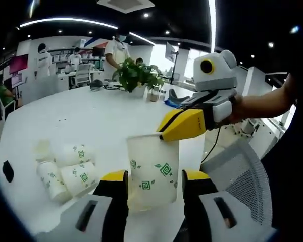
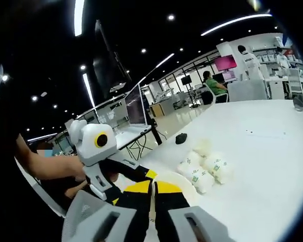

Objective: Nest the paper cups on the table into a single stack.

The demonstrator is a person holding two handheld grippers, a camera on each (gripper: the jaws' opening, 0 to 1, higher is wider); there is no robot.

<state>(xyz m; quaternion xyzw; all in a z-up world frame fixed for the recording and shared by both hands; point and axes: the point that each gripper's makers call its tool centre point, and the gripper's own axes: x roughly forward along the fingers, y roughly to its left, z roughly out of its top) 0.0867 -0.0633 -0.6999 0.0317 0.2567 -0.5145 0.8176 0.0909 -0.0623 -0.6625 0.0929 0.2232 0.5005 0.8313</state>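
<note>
White table (image 1: 65, 116) bears lying cups (image 1: 65, 174) at 8 o'clock of the upright cup (image 1: 154, 174), which the left gripper (image 1: 154, 184) squeezes between its jaws while the right gripper (image 1: 166, 132) pinches its rim from 1 o'clock.

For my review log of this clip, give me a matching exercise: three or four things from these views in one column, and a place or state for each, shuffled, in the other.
Things:
1. held paper cup
2. loose paper cups
3. potted plant
4. right gripper

Places or states:
A. lying on their sides on the white table
B. pinching the cup's rim
C. upright between the left gripper jaws
D. standing far back on the table

Pairs: 1-C, 2-A, 3-D, 4-B
</note>
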